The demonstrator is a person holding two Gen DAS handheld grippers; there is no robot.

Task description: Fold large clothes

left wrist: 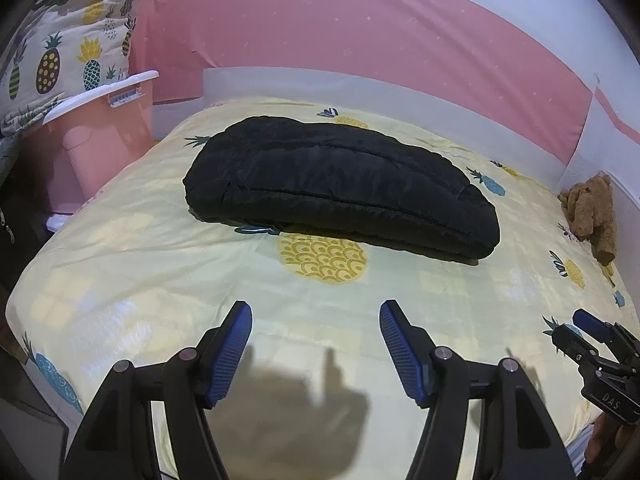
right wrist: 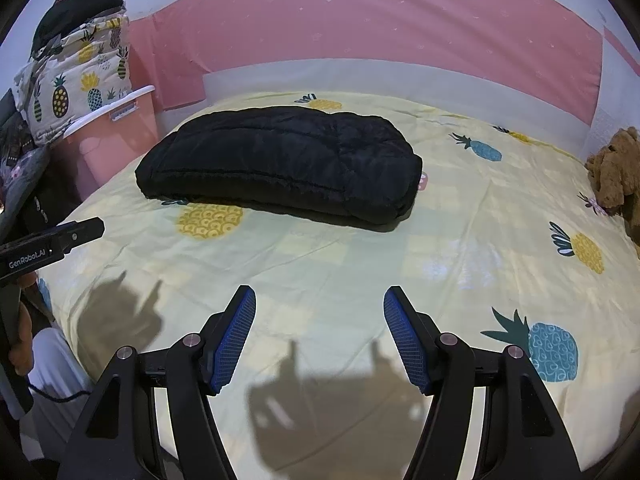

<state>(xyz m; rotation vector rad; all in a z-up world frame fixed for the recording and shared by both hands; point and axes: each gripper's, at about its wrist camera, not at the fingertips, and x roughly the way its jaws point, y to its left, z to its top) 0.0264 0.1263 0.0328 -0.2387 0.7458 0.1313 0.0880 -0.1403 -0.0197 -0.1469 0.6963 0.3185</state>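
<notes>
A black padded jacket point(left wrist: 340, 184) lies folded into a thick oblong bundle on the yellow pineapple-print bed sheet point(left wrist: 160, 264), toward the far side of the bed. It also shows in the right wrist view point(right wrist: 280, 160). My left gripper point(left wrist: 316, 316) is open and empty, above the sheet well short of the jacket. My right gripper point(right wrist: 320, 300) is open and empty too, above the near part of the sheet point(right wrist: 460, 240). The right gripper also shows at the right edge of the left wrist view point(left wrist: 592, 336), and the left gripper's body at the left edge of the right wrist view point(right wrist: 52, 240).
A pink padded headboard point(left wrist: 360, 40) runs behind the bed. A pink bin point(left wrist: 100, 140) with a pineapple-print quilt point(left wrist: 60, 52) piled on it stands at the left. A brown plush toy point(left wrist: 592, 212) sits at the bed's right edge.
</notes>
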